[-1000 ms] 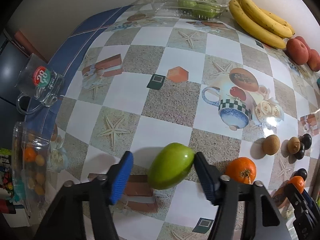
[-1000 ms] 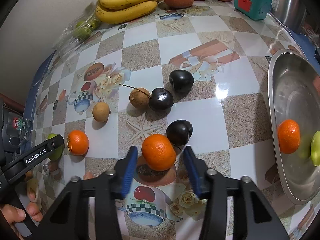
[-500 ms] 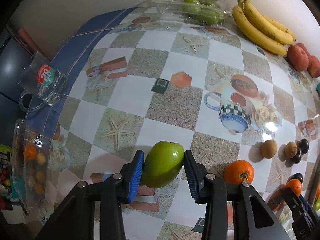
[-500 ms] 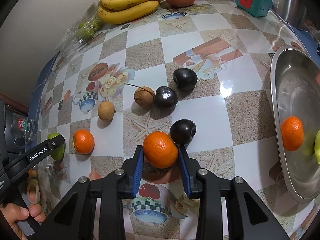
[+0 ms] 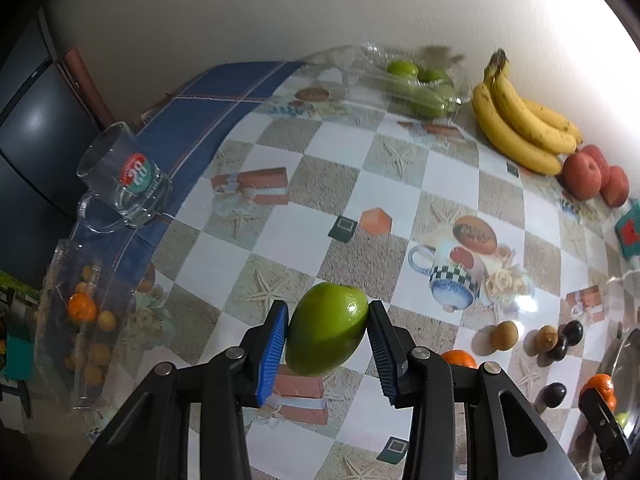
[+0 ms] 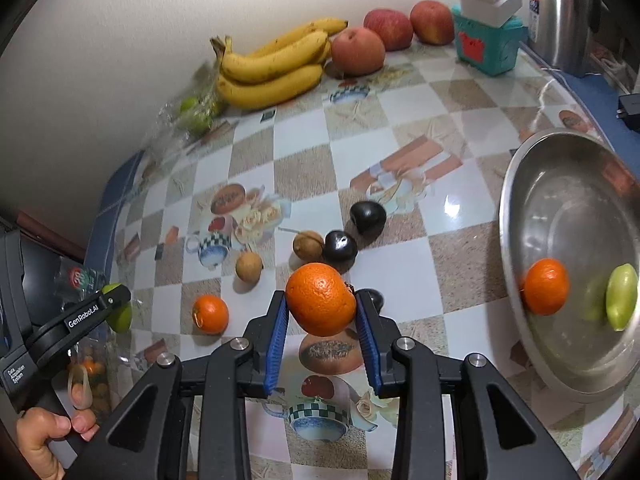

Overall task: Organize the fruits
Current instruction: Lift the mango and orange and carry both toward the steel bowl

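My left gripper (image 5: 327, 330) is shut on a green mango (image 5: 326, 328) and holds it above the checkered tablecloth. My right gripper (image 6: 321, 312) is shut on an orange (image 6: 321, 299), lifted off the table. To its right a steel bowl (image 6: 520, 184) holds another orange (image 6: 545, 286) and a green fruit (image 6: 621, 296). On the table lie a small orange (image 6: 210, 314), two brown round fruits (image 6: 249, 266) and dark plums (image 6: 367, 217). The left gripper with the mango shows at the left in the right wrist view (image 6: 116, 306).
Bananas (image 6: 272, 66), red apples (image 6: 357, 51) and a clear box of green fruit (image 5: 416, 84) line the back wall. A teal and white box (image 6: 488, 40) and a steel kettle (image 6: 560, 12) stand at the back right. A glass mug (image 5: 124, 178) and a clear container (image 5: 80, 320) sit at the left edge.
Both grippers closed on their fruit, the left on the green mango and the right on the orange, and both lifted them off the table.
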A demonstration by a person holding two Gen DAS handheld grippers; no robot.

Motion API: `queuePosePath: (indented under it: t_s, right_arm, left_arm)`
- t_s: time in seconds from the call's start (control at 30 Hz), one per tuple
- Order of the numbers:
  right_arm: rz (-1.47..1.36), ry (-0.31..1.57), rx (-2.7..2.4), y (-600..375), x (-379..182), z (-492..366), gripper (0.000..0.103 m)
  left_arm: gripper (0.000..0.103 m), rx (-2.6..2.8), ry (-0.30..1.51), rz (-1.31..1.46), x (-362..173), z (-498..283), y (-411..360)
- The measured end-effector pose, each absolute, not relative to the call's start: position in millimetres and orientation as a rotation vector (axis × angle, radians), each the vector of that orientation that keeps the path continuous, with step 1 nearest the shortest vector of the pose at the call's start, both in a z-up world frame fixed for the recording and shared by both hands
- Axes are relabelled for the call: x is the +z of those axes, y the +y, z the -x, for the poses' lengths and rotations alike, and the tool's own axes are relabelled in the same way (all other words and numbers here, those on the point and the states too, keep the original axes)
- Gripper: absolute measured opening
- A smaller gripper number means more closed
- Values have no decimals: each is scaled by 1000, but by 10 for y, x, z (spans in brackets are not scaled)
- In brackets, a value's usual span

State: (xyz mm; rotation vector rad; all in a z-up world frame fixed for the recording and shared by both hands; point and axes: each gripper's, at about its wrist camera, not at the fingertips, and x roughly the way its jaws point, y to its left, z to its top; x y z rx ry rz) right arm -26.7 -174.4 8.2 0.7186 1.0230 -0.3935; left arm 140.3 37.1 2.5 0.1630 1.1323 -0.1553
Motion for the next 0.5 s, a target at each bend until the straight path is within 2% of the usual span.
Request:
queuePosePath:
  t_s: [0.5]
  right_arm:
    - [-752, 1001, -500, -2022, 121, 476, 35]
  left_arm:
    - [43, -191, 1090, -162, 199, -1224, 136]
